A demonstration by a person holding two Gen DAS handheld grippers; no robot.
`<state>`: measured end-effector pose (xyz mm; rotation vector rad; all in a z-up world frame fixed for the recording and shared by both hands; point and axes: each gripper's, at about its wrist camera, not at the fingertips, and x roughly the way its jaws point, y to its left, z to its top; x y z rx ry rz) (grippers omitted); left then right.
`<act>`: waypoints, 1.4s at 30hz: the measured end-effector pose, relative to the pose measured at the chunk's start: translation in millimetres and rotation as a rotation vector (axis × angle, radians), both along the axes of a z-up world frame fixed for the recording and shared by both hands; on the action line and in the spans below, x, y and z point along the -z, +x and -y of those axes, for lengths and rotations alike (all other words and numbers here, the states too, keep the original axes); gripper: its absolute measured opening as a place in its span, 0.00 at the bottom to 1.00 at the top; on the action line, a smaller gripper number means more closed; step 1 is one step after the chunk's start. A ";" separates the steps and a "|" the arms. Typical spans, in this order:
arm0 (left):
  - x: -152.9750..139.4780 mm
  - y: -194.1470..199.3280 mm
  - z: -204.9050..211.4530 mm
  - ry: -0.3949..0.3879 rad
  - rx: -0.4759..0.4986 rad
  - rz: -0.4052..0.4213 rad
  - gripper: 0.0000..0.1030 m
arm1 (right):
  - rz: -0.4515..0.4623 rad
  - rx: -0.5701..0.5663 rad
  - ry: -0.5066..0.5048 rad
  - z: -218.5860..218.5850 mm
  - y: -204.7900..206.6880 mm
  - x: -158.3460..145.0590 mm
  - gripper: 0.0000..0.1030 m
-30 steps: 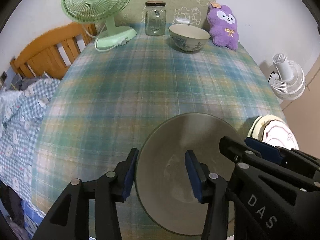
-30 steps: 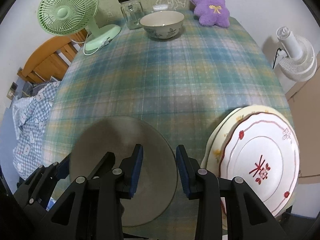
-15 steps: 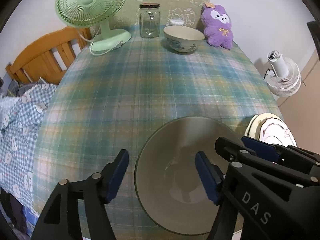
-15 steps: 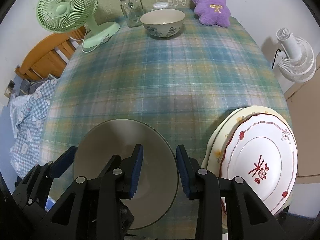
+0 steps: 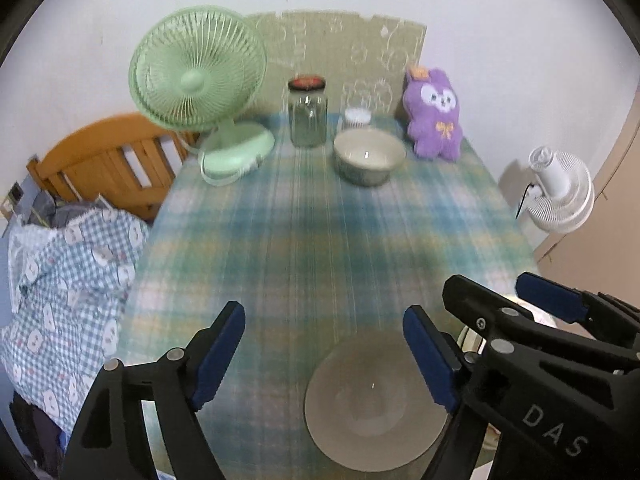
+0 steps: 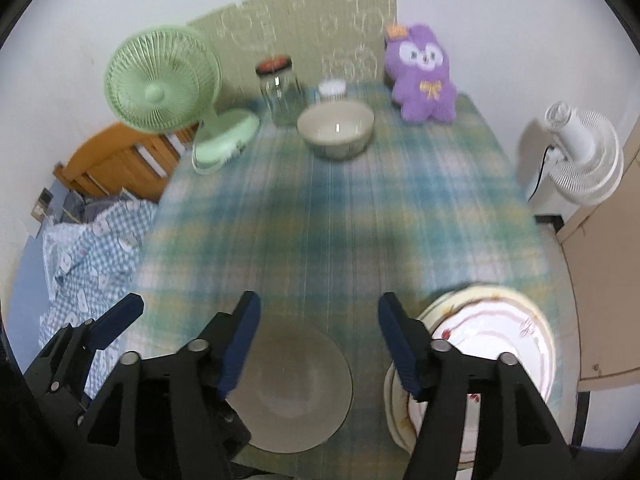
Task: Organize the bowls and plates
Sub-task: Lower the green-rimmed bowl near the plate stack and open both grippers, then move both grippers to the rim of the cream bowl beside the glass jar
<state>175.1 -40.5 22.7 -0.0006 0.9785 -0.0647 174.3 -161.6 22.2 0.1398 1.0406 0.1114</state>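
Observation:
A plain grey-beige bowl (image 5: 370, 404) sits on the plaid tablecloth near the front edge; it also shows in the right wrist view (image 6: 290, 390). My left gripper (image 5: 324, 354) is open and empty, raised above and behind the bowl. My right gripper (image 6: 318, 344) is open and empty above the bowl too. A stack of plates (image 6: 500, 356), the top one white with red trim, lies to the right of the bowl. A second, patterned bowl (image 5: 370, 156) stands at the far end of the table, also in the right wrist view (image 6: 336, 130).
At the far end stand a green desk fan (image 5: 200, 92), a glass jar (image 5: 308, 112), a small white container (image 5: 357, 117) and a purple plush toy (image 5: 434, 114). A white fan (image 6: 576, 156) stands off the table's right side. A bed lies to the left (image 5: 68, 264).
Both grippers have opened wide, let go of the grey bowl and lifted up and back. The bowl now rests on the table.

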 end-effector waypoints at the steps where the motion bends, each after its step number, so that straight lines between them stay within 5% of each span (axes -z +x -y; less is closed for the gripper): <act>1: -5.0 3.2 -0.4 -0.002 0.007 0.009 0.82 | 0.014 0.004 -0.010 0.1 1.5 -8.4 0.67; 11: -47.2 51.0 2.8 -0.003 0.083 0.088 0.84 | 0.102 0.068 -0.064 2.1 35.5 -59.8 0.67; 18: -41.3 98.0 9.4 -0.012 0.062 0.082 0.88 | 0.151 0.054 -0.095 8.3 78.3 -62.6 0.67; 28: 1.4 177.3 39.4 0.066 -0.016 0.094 0.84 | 0.134 0.004 -0.112 29.0 177.1 -21.2 0.67; 42: 85.8 255.6 46.5 0.072 -0.089 -0.020 0.72 | 0.057 -0.005 -0.104 45.1 266.2 68.8 0.65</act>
